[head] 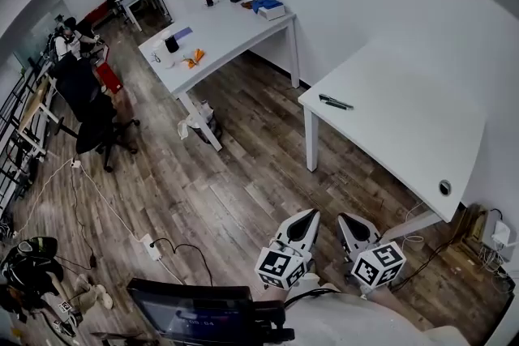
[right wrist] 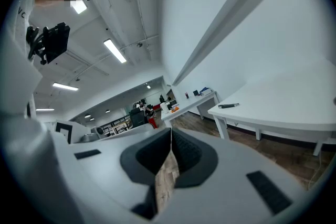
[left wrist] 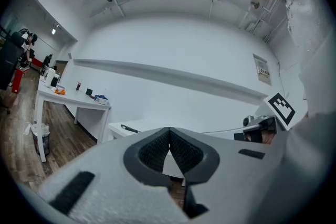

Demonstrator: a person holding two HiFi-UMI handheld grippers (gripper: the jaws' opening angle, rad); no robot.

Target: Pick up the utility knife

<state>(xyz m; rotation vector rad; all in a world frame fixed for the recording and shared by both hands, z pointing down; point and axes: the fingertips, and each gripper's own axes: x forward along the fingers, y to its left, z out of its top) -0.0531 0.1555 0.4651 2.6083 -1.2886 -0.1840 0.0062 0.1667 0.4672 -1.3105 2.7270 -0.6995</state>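
Wood floor [head: 227, 198] all across the room, and a white tabletop [head: 405, 134] at the right against the wall. A second tabletop [head: 219, 32] stands farther back, cluttered with small items. Down low over the floor, the two grippers hang side by side, short of the near tabletop. Left gripper [head: 311, 214]: jaws clenched, nothing between them. Right gripper [head: 343, 218]: jaws pressed together too, empty. And there's the knife [head: 335, 102], dark and slim, lying flat near that tabletop's left corner, well apart from both grippers, untouched.

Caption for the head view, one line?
Left gripper and right gripper, jaws shut, over wood floor, short of white table bearing utility knife.
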